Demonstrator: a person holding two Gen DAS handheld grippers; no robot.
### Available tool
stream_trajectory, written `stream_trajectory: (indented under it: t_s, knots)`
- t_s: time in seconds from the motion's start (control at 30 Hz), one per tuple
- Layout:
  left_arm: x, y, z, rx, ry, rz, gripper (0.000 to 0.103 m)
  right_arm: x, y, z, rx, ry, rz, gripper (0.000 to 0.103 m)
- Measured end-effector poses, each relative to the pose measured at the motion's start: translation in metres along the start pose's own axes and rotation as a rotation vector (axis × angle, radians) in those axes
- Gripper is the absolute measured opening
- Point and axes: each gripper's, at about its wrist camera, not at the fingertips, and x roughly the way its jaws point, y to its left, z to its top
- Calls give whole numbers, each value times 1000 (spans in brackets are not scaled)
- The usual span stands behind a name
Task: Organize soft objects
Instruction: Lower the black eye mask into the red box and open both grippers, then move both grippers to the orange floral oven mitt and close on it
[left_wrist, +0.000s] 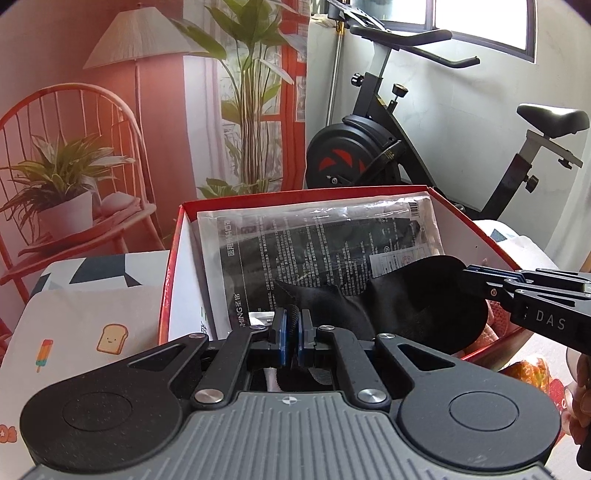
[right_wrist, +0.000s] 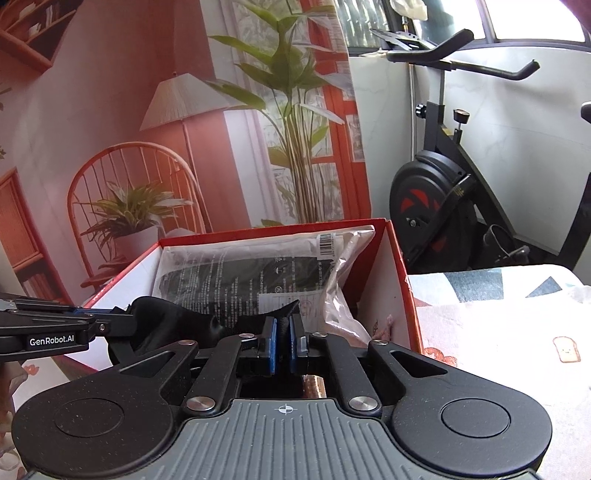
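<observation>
While both tools, left tool (left_wrist: 293, 325) and right tool (right_wrist: 282, 332), pinch the floppy black fabric piece (left_wrist: 413, 295), lower it level into the red cardboard box (left_wrist: 166, 280), releasing together.

Black fabric piece (left_wrist: 417, 295) stretched above red box (left_wrist: 168, 280) (sealed packet (left_wrist: 314, 236) inside).

We cannot read the fine print on the plastic packet (left_wrist: 317, 240) in the red box (left_wrist: 168, 288); the black sleep mask (left_wrist: 417, 295) hides the packet's lower part.
</observation>
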Motion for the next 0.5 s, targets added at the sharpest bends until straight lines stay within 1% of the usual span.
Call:
stream_trajectory:
  t_s: [0.07,0.1,0.13,0.17,0.2,0.23,0.27,0.3,0.33,0.37,0.43,0.5]
  knots:
    - [-1,-2,-1,11,-1,3,7,0,0,-2,0,-1,-1,7]
    - [-1,-3,0,20,-4,4,7,-2,-1,-2,1,-4,0,9]
    - [-3,-4,-1,34,-12,1,8,-3,-1,-3,4,-7,4,14]
    - [-5,-4,-1,44,-20,-1,14,-5,-1,-2,4,-14,-3,16]
    - [-9,-4,-1,52,-31,-1,20,-8,-1,-3,-3,-29,-14,22]
    - [-13,-3,-1,55,-43,-7,38,-12,-1,-5,-9,-49,-24,27]
    - [-19,-3,-3,55,-60,-14,55,-19,-1,-6,-8,-74,-29,27]
    - [-26,-3,-5,57,-85,-21,59,-26,-3,-8,2,-100,-28,27]
    - [-34,-6,-7,67,-116,-27,61,-33,-6,-9,16,-123,-20,32]
    - [-40,-7,-10,78,-134,-31,61,-41,-9,-11,31,-144,-13,35]
    - [-53,-12,-16,87,-162,-44,61,-57,-14,-17,48,-179,-18,37]
    - [-62,-13,-22,67,-174,-73,61,-73,-19,-25,55,-212,-33,40]
